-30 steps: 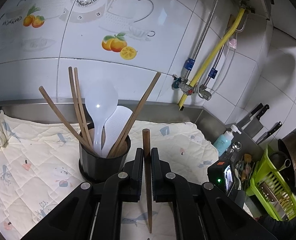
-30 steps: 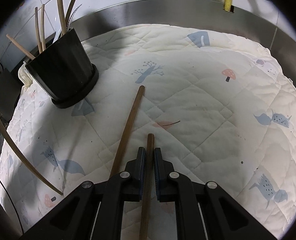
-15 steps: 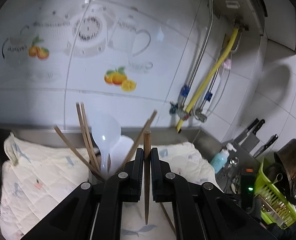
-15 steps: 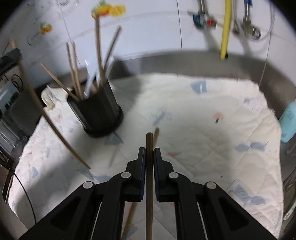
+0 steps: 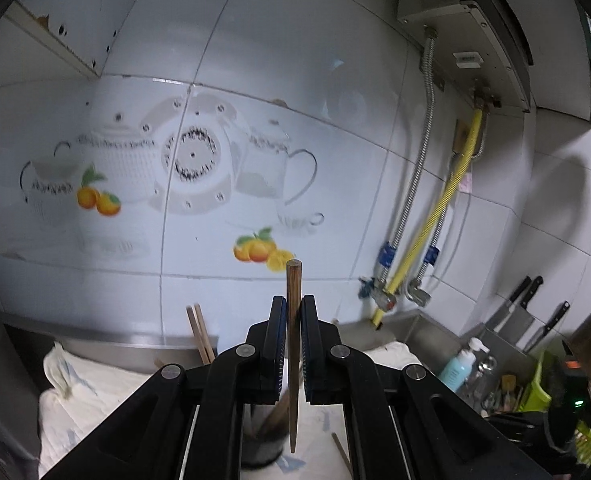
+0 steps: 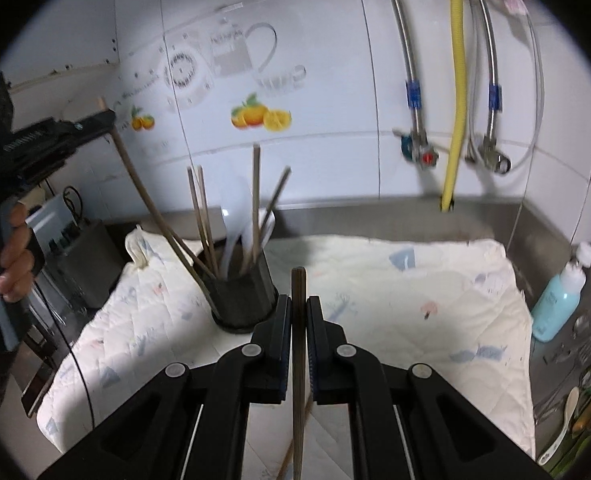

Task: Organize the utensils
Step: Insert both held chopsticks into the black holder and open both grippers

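Both my grippers have risen since a second ago. My left gripper (image 5: 294, 316) stays clamped on a chopstick (image 5: 293, 352), now against the tiled wall (image 5: 255, 120); my right gripper (image 6: 298, 320) pinches its own chopstick (image 6: 298, 360) above the quilted cloth (image 6: 415, 300), short of the black holder (image 6: 242, 300), whose sticks show fully.

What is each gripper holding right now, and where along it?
Left gripper: one chopstick, pinched near its thick end. Right gripper: another chopstick, also near its thick end.

Quilted cloth (image 6: 435, 280) on steel counter (image 6: 543, 232)
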